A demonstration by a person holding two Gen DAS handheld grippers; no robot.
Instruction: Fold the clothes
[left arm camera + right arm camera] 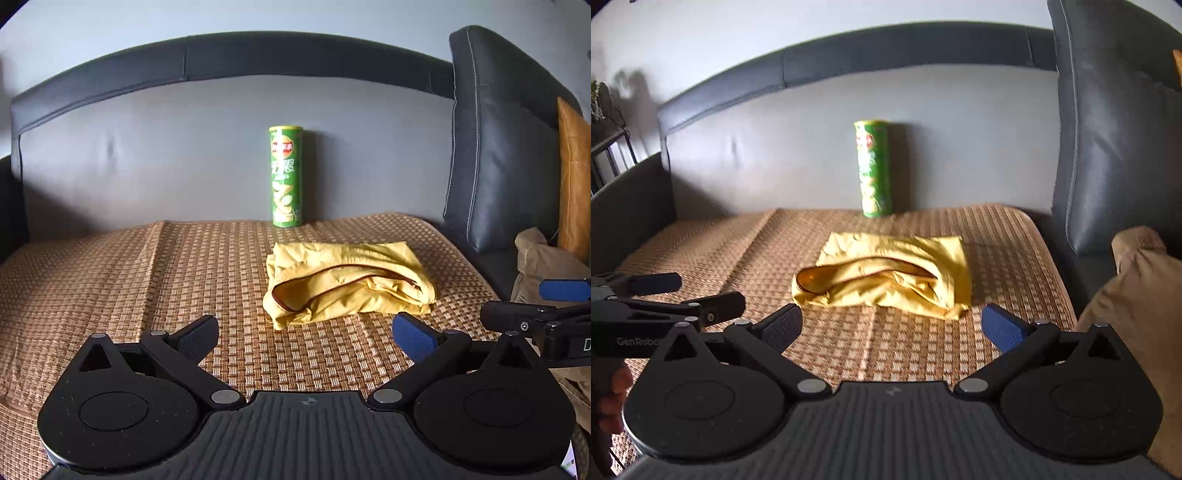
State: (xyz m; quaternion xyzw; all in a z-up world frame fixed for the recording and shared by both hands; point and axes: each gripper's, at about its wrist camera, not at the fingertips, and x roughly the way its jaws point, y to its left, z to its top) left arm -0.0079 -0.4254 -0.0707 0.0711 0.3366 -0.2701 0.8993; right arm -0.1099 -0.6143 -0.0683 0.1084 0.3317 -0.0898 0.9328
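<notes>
A yellow garment (347,284) with a brown zipper lies folded into a rough bundle on the woven mat (129,273), just beyond both grippers. In the left wrist view my left gripper (306,332) is open and empty, short of the garment's near edge. My right gripper (535,302) pokes in at the right edge. In the right wrist view the garment (886,280) sits just ahead of my open, empty right gripper (892,326). My left gripper (690,293) shows at the left, also open, with a hand (613,398) below it.
A green chips can (286,177) stands upright against the grey sofa back (147,158), behind the garment. A dark leather cushion (495,147) and an orange cushion (574,177) lean at the right. Tan cloth (1137,295) lies at the mat's right edge.
</notes>
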